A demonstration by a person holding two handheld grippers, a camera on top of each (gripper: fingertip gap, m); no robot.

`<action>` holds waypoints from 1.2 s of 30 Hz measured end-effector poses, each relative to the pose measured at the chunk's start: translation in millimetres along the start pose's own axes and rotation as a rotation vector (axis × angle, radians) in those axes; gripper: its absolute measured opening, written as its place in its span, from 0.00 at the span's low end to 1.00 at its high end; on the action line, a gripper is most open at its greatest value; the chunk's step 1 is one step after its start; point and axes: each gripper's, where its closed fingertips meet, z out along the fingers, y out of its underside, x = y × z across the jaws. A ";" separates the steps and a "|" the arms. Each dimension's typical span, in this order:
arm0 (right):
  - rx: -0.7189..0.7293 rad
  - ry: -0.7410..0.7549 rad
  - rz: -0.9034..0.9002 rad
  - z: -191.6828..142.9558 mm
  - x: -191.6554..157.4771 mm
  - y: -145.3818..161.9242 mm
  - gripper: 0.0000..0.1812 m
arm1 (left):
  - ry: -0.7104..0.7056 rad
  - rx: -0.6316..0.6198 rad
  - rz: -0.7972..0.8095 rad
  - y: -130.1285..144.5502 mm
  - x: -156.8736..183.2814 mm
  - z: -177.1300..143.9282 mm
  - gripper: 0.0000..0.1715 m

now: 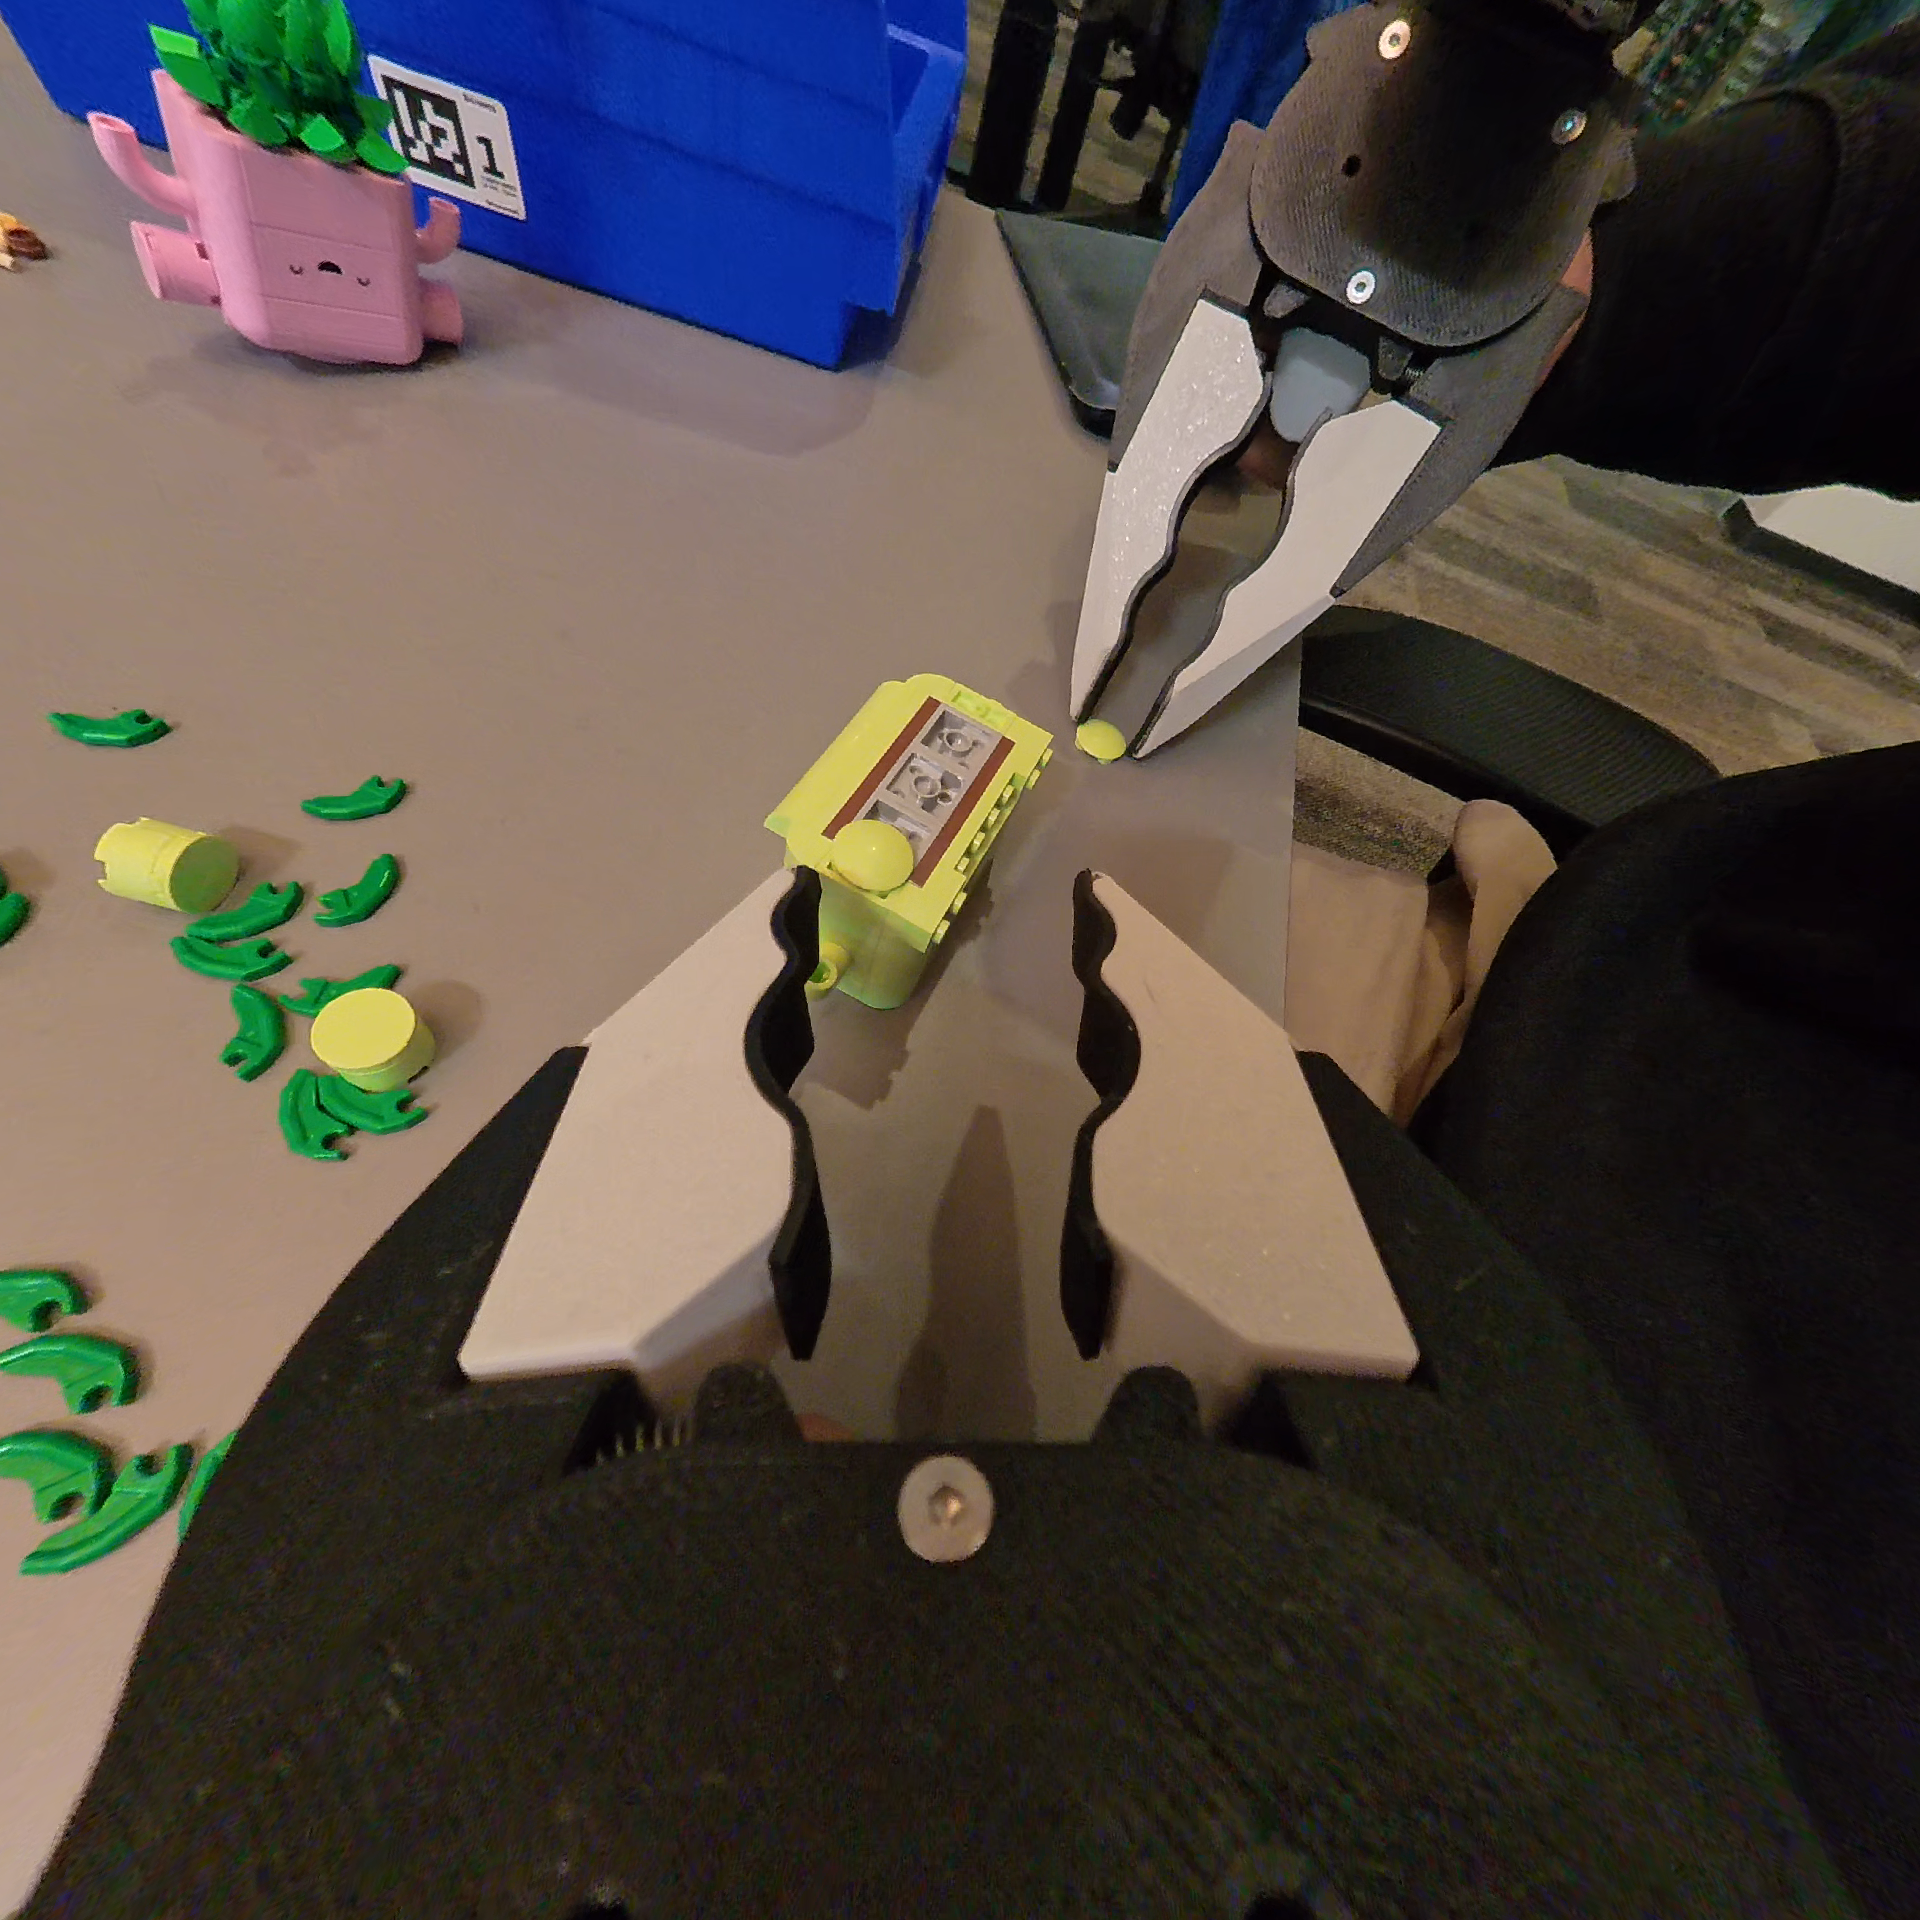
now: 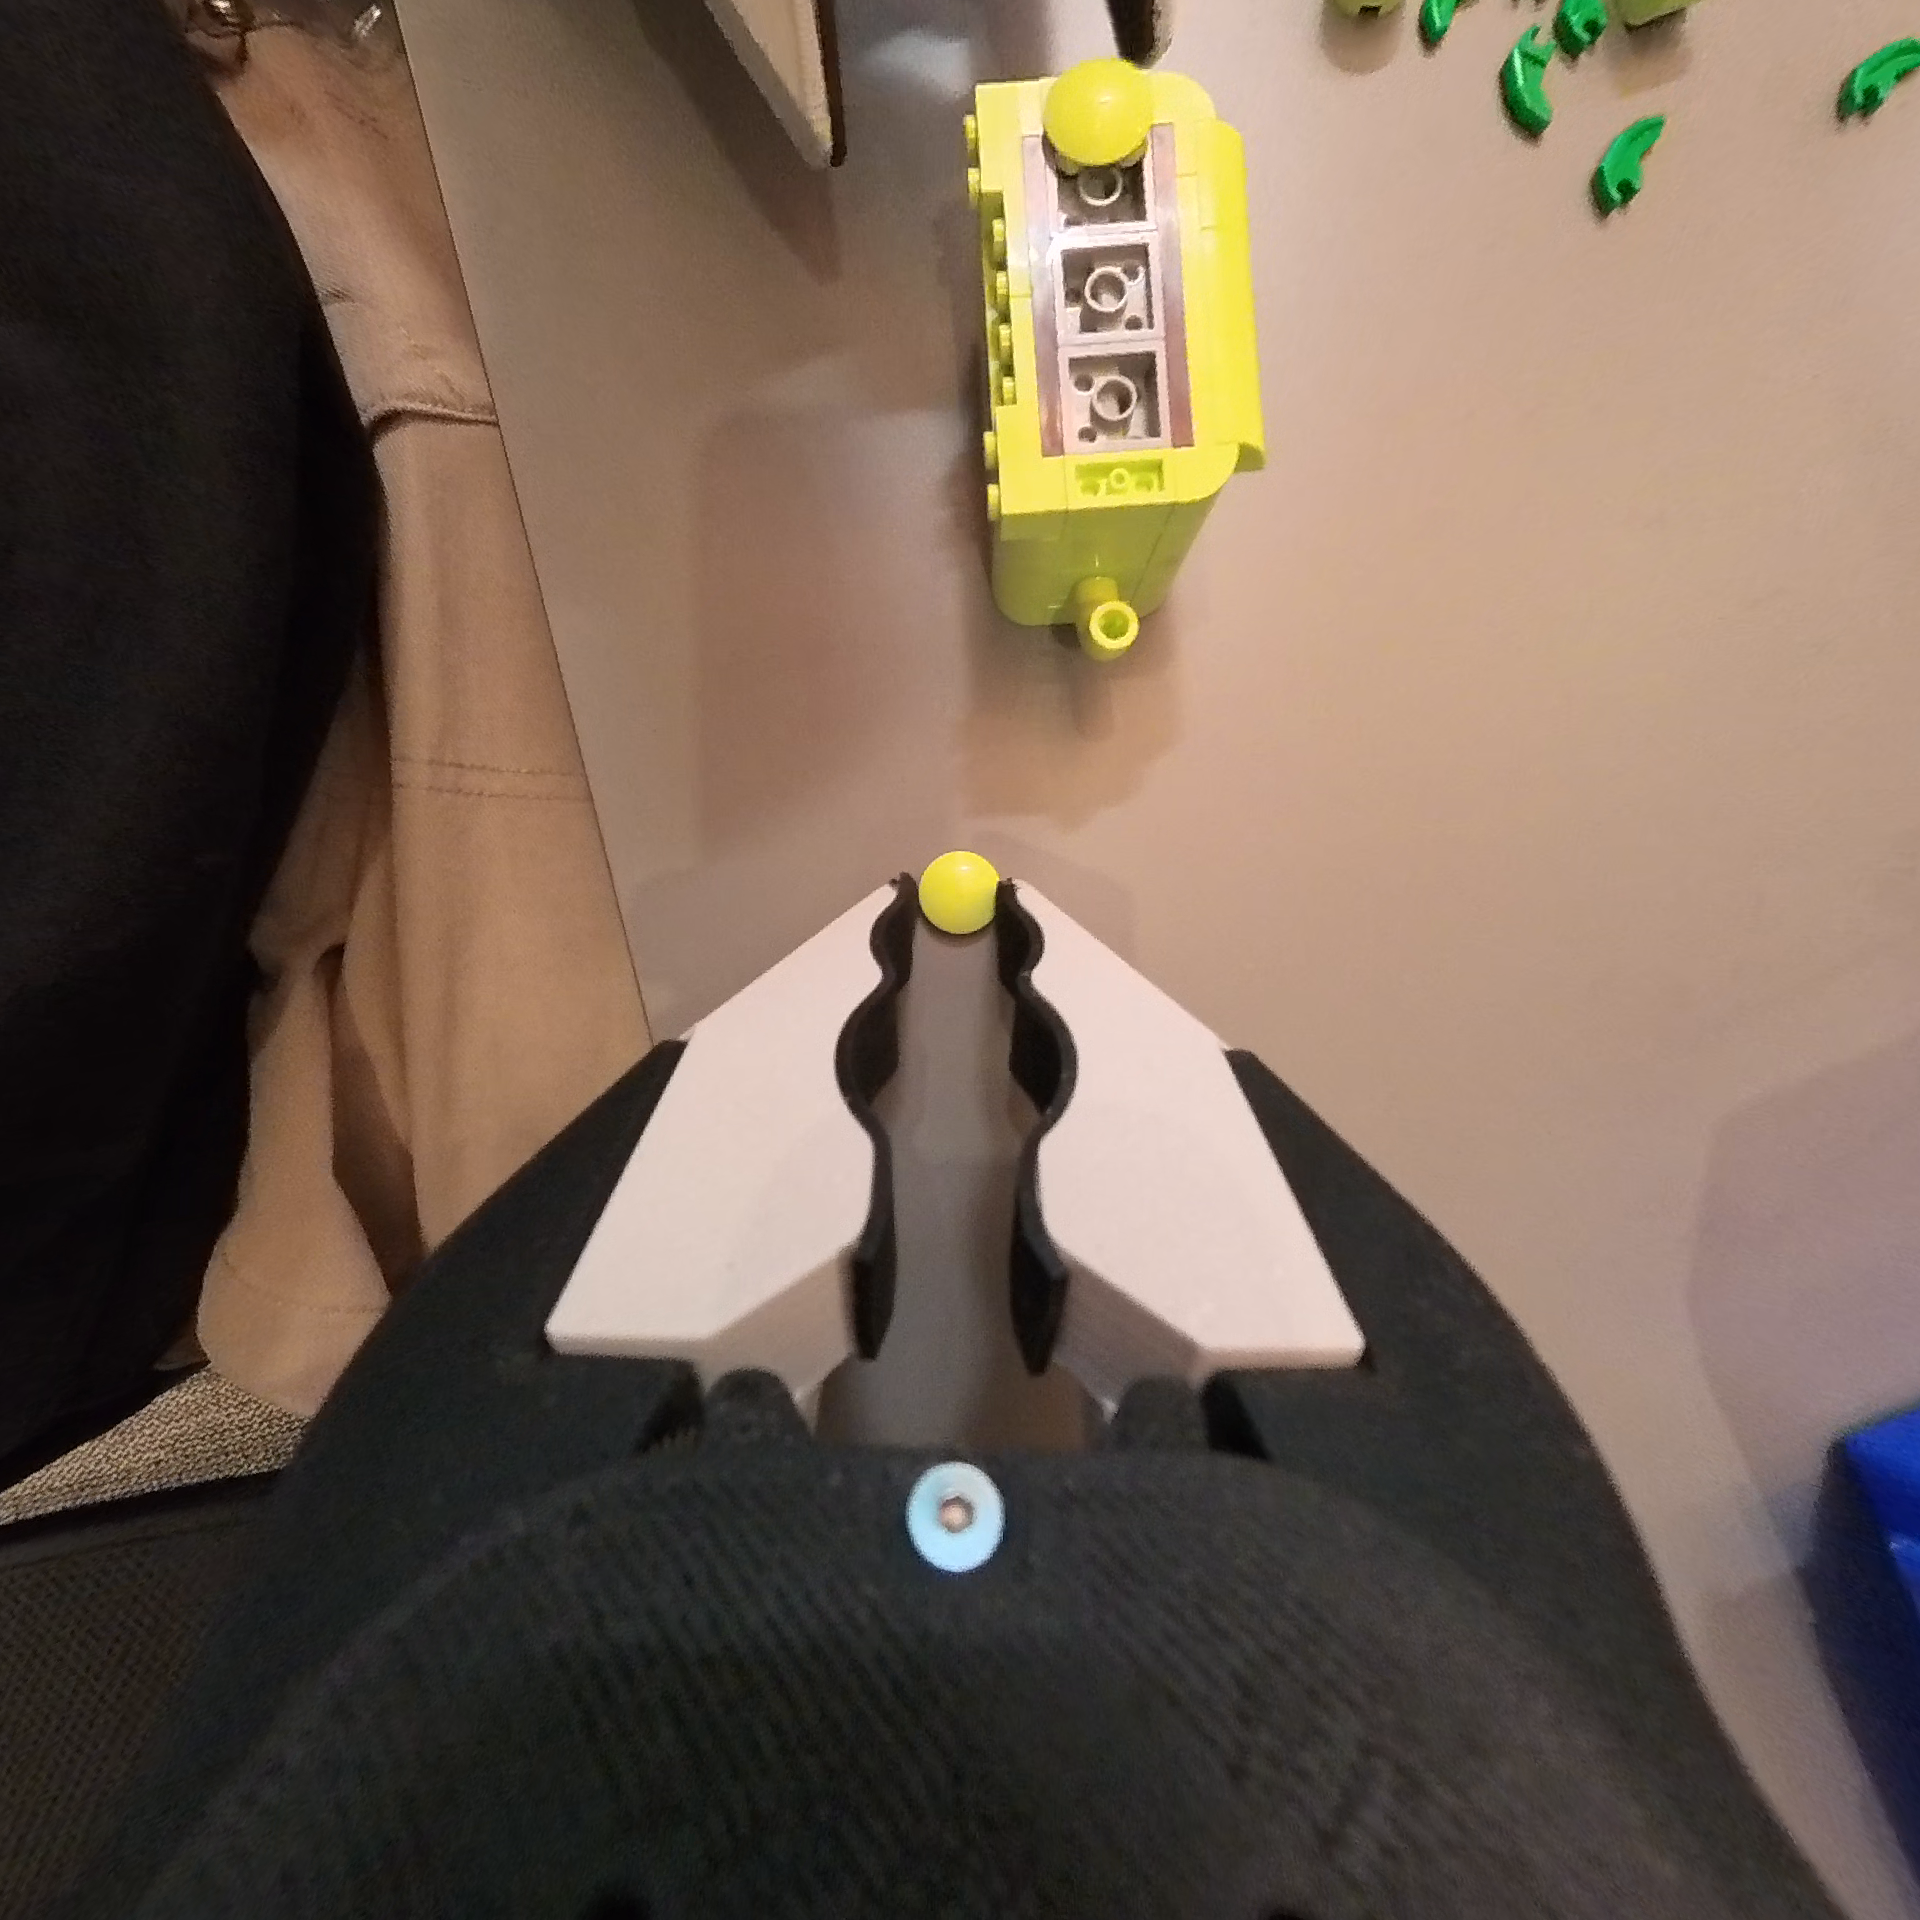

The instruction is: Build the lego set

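Pictured on a grey worktop (image 1: 582, 582), mid-build: right hand-held gripper (image 2: 958, 896) pinching a small lime dome piece (image 2: 957, 890) at the very tips of its fingers, close to the worktop edge nearest the seated person. Just beyond, near that same edge, a lime brick body (image 2: 1117, 343) lying on its side, grey stud sockets and brown strips facing up, one matching larger dome (image 2: 1096, 109) already seated at its far end as the right wrist view shows it. Left hand-held gripper (image 1: 940, 883) spread wide and holding nothing, one fingertip right beside the body's end, contact impossible to confirm.

Likely step: carrying the small dome to the body and pressing it on. Best done with the piece kept level and square in the tips, since so shallow a pinch on a rounded part could let it twist or pop free. Worth steadying the body first with the open left gripper, clamped across its long flanks, so that pressing does not skid it toward the worktop edge. Then a straight push onto the mount, easing off only once seated.

Farther in from that edge: scattered green leaf pieces (image 1: 249, 940), two lime cylinders (image 1: 166, 864), a finished pink planter model (image 1: 296, 234) and a blue bin (image 1: 686, 156) by the far edge.
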 end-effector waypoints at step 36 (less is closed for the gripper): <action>-0.011 -0.001 -0.075 -1.6 23.9 -75.7 0.07 | -0.224 0.009 0.079 -6.9 -16.9 8.7 0.24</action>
